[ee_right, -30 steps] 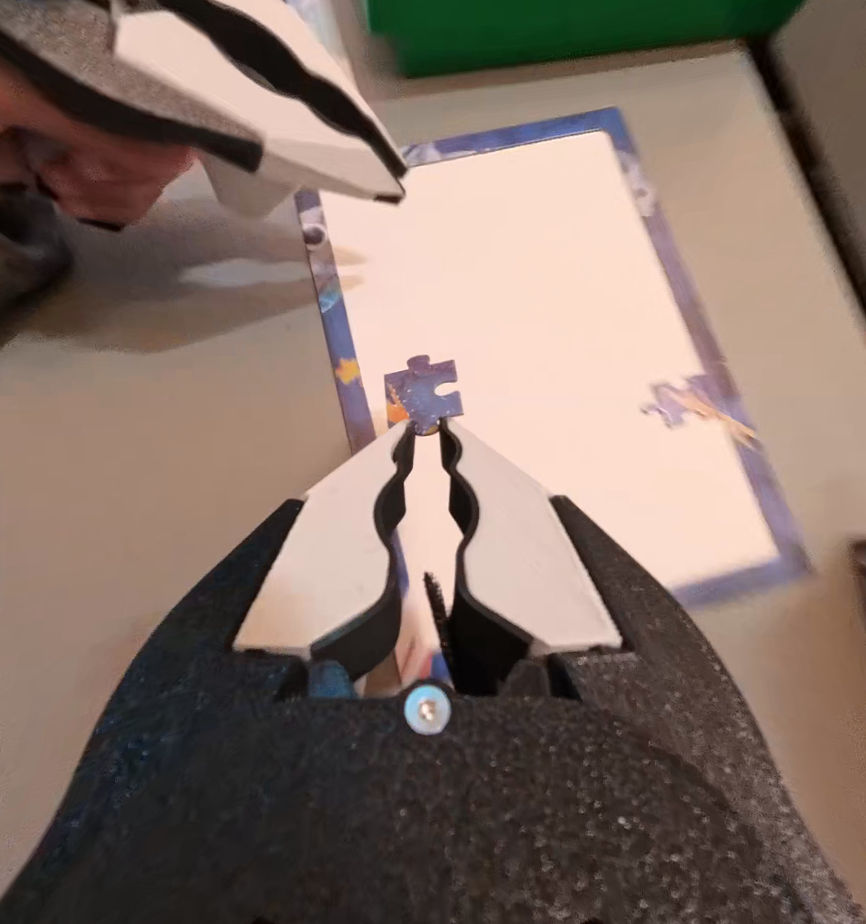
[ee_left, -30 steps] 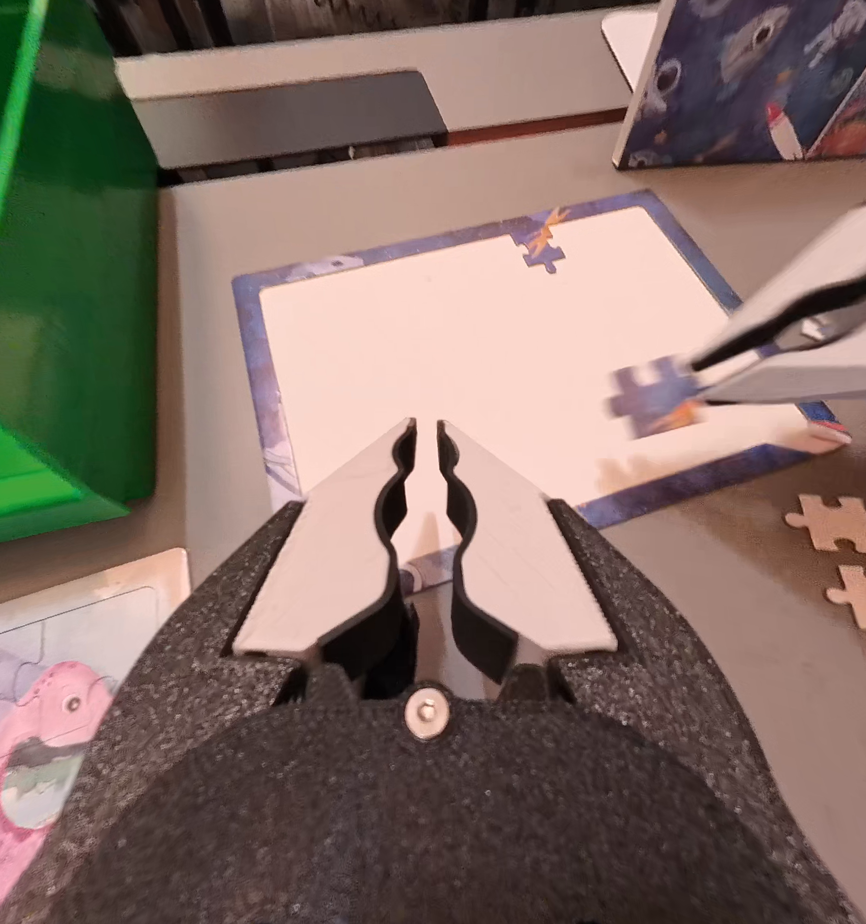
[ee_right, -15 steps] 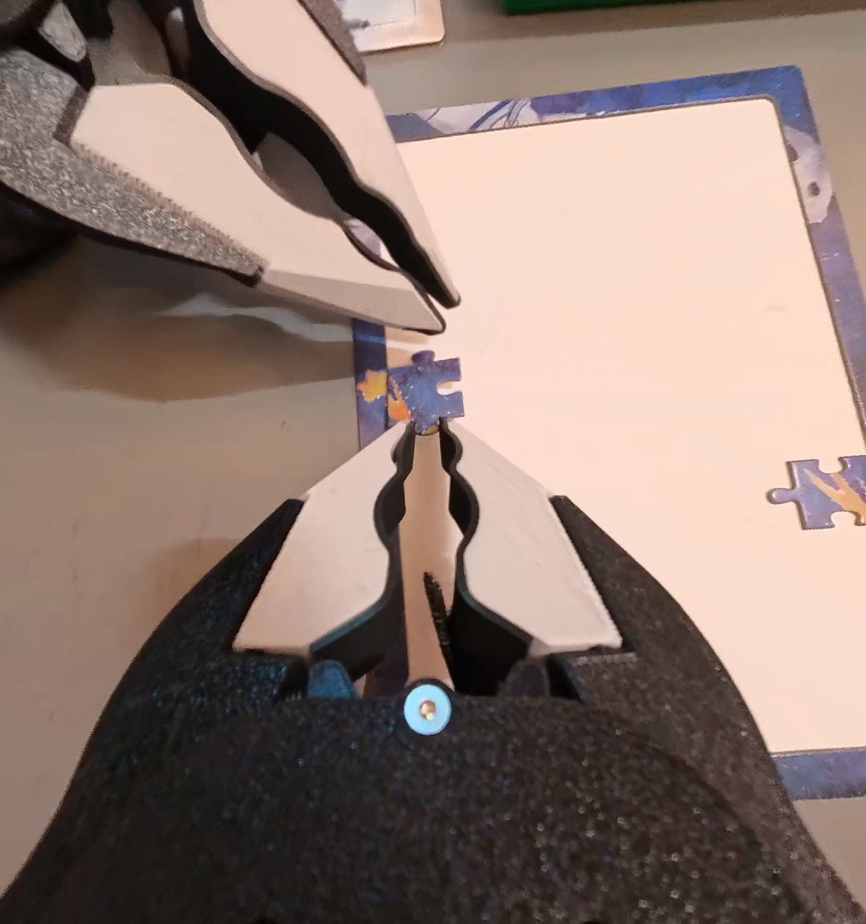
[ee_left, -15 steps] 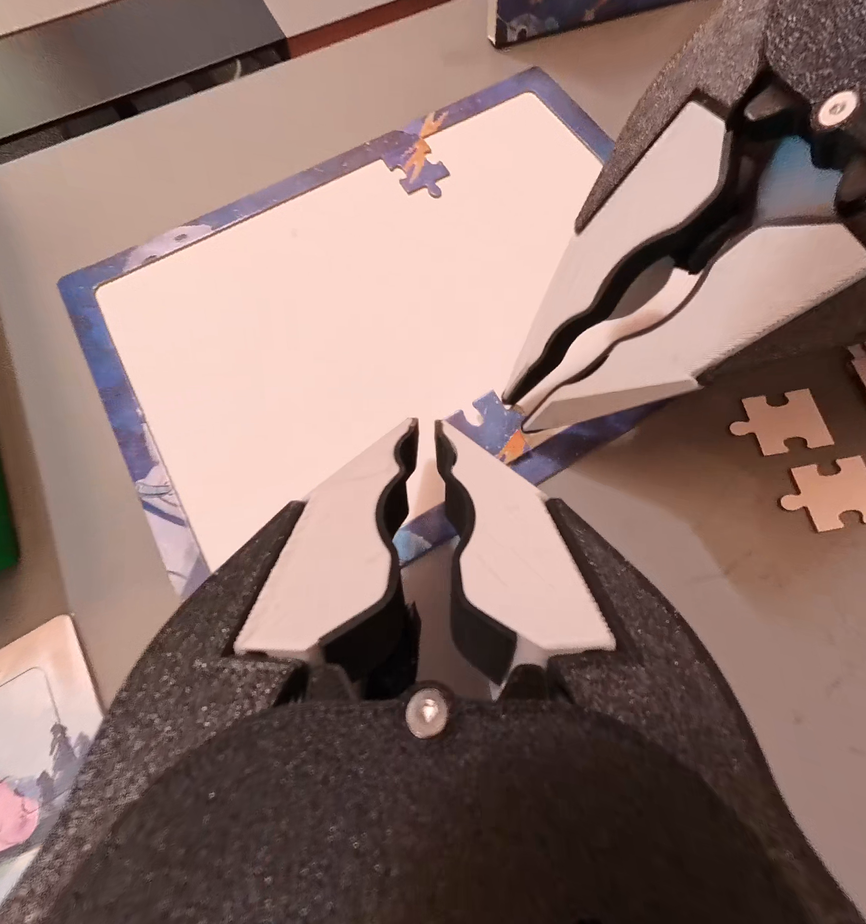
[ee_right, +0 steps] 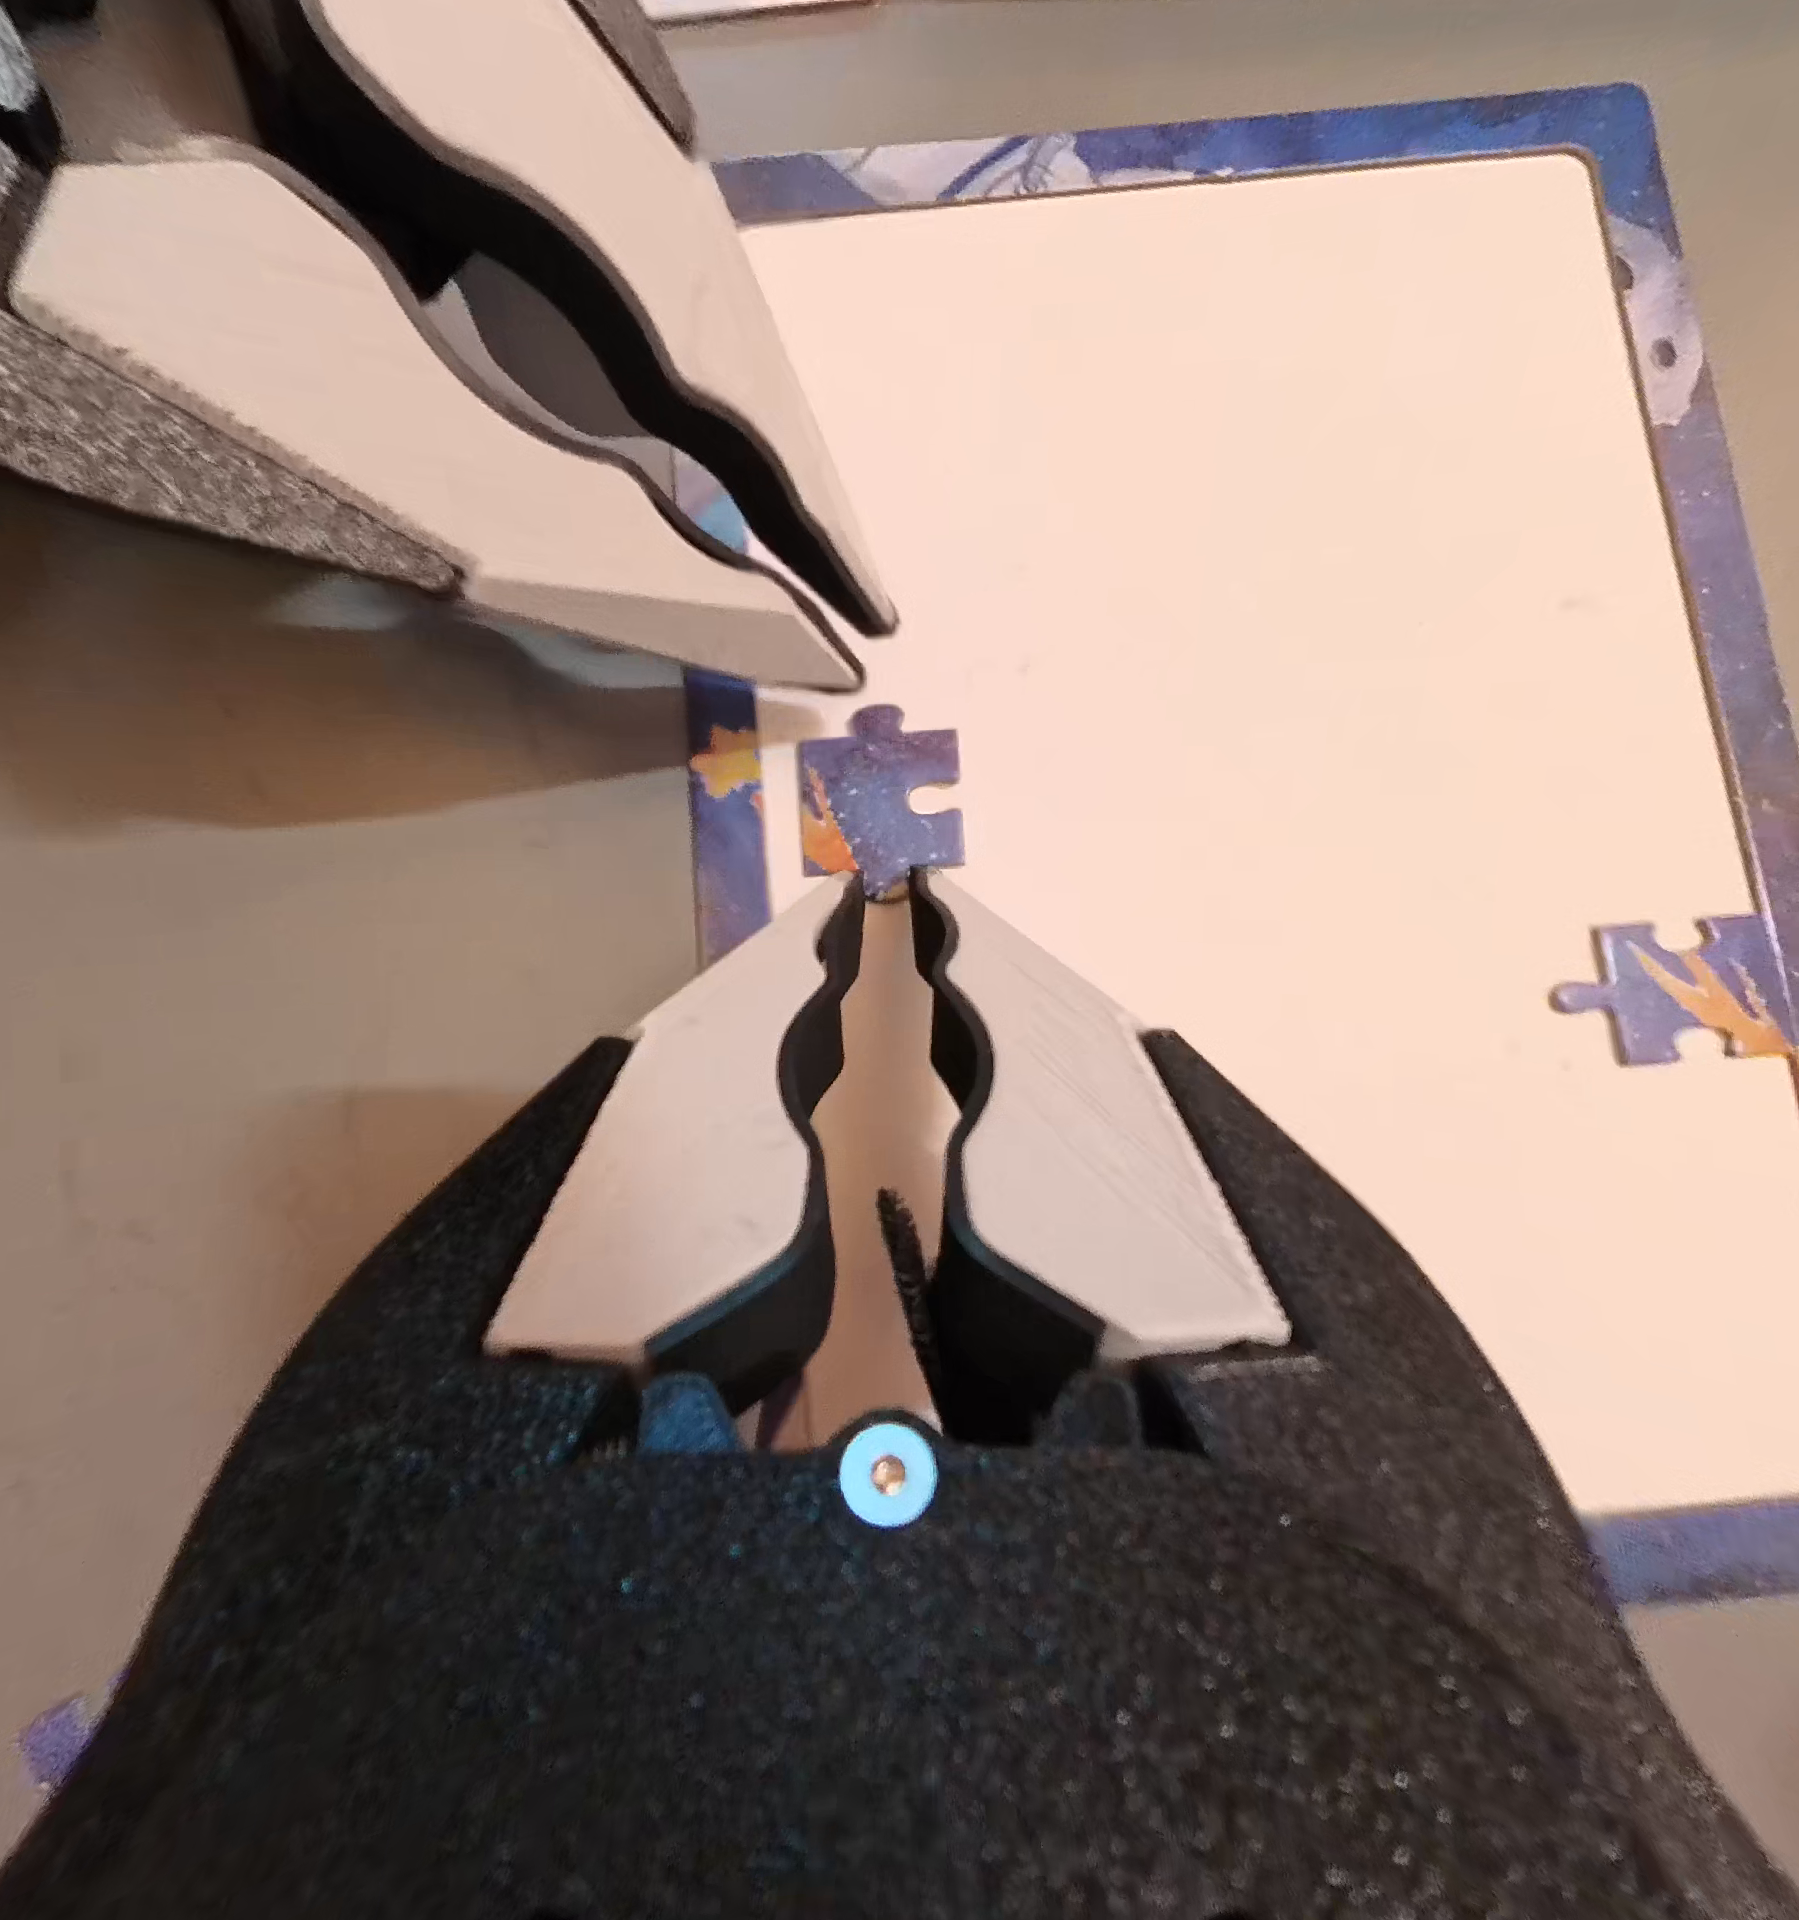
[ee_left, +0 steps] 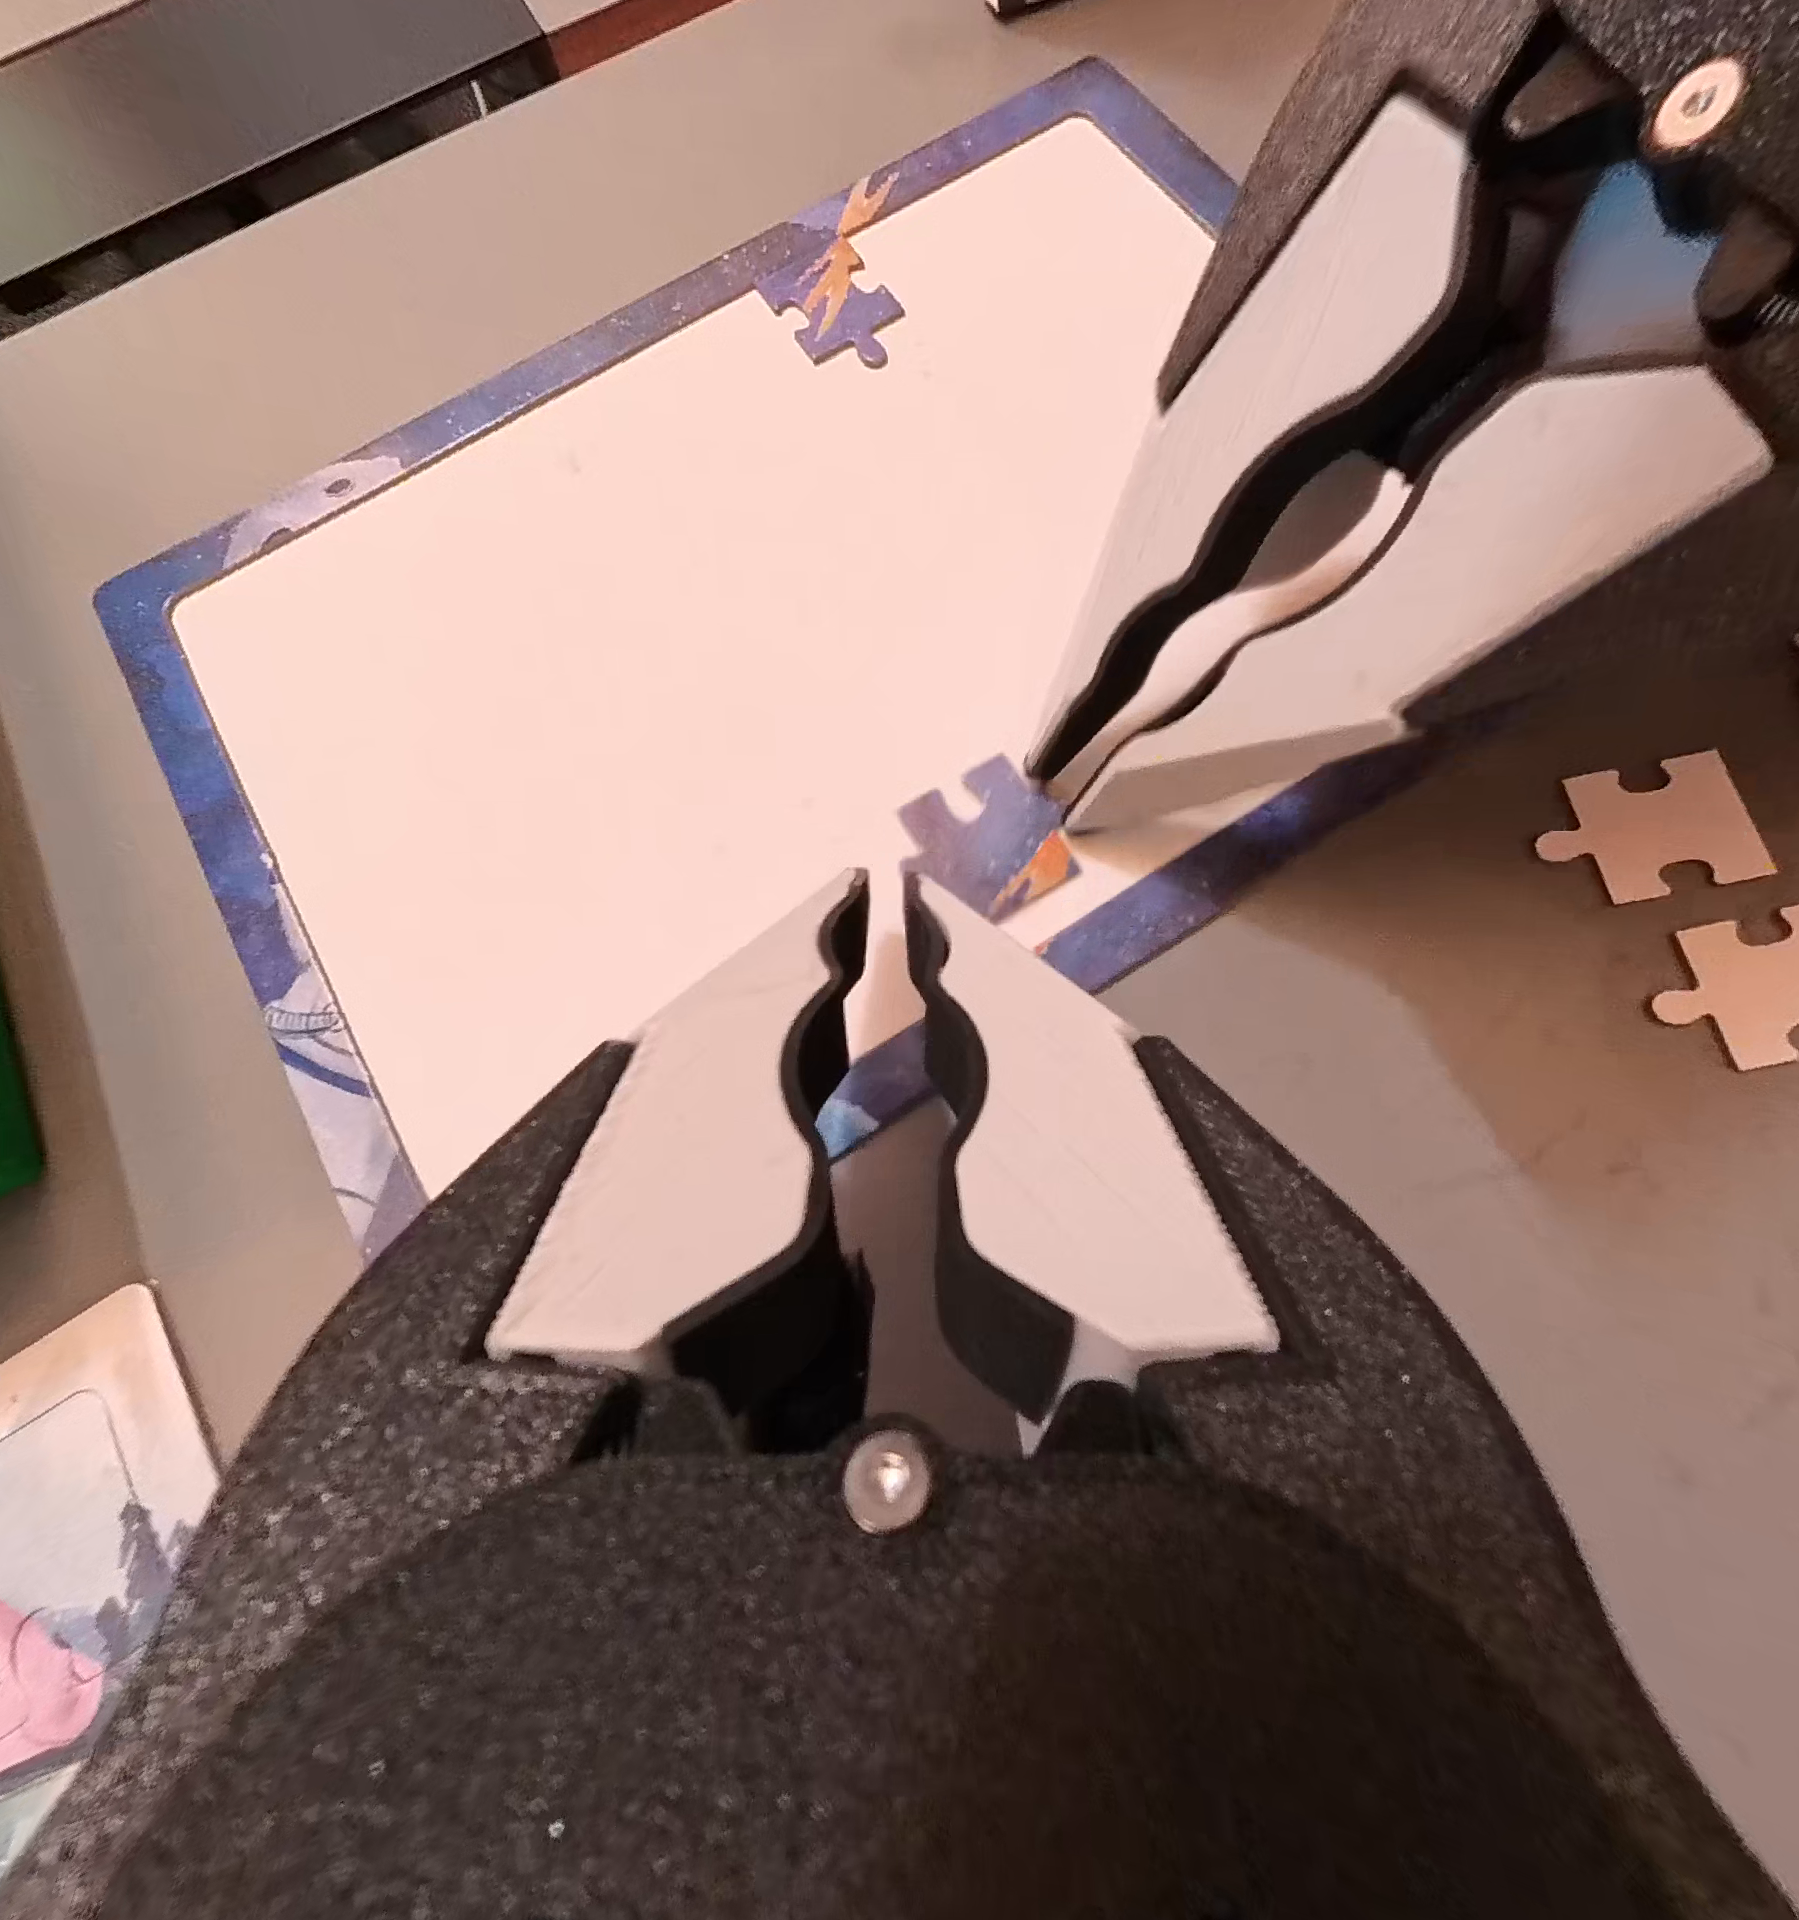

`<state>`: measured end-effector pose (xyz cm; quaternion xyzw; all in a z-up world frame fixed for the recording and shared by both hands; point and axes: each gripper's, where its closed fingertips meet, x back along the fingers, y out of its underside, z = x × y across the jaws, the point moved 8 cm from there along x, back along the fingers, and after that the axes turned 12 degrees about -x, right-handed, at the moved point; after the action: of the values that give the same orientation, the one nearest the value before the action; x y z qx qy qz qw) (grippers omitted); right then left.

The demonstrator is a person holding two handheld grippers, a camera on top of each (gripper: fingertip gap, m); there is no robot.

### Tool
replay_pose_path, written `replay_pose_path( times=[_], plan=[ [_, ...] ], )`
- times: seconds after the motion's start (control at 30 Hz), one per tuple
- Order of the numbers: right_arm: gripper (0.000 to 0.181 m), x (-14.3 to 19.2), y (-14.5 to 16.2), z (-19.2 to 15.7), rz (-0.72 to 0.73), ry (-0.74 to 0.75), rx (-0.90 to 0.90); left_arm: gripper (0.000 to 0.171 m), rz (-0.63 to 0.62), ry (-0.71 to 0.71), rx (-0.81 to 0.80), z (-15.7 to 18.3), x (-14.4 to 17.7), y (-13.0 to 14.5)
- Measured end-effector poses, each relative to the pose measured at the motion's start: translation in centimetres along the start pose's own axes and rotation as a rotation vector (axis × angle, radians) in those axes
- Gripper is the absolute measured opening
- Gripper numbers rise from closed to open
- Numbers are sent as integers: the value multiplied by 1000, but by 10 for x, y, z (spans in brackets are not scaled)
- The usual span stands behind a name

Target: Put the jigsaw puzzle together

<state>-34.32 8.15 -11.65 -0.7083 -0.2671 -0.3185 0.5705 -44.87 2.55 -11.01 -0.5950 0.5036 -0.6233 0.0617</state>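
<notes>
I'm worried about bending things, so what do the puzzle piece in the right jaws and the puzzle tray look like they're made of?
The puzzle piece looks like thin printed cardboard: a matte blue and orange face, and the loose pieces lying face-down show plain tan backs. The puzzle tray seems to be flat board too, with a printed blue border and a smooth, pale, matte inner field. Neither can be confirmed by sight alone.

The puzzle tray's pale floor lies open apart from one fitted blue piece at its far border, while the right gripper and left gripper crowd the near border.
</notes>
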Motion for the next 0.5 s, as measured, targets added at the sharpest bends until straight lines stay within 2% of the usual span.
replay_pose_path(
  times=[0.27, 0.5],
  plan=[
    [8, 35, 13, 45, 102, 79, -168, 7, 10, -31, 36, -7, 3, 0],
    [8, 36, 20, 59, 68, 193, -180, 7, 19, -34, 39, -7, 5, -1]
  ],
)
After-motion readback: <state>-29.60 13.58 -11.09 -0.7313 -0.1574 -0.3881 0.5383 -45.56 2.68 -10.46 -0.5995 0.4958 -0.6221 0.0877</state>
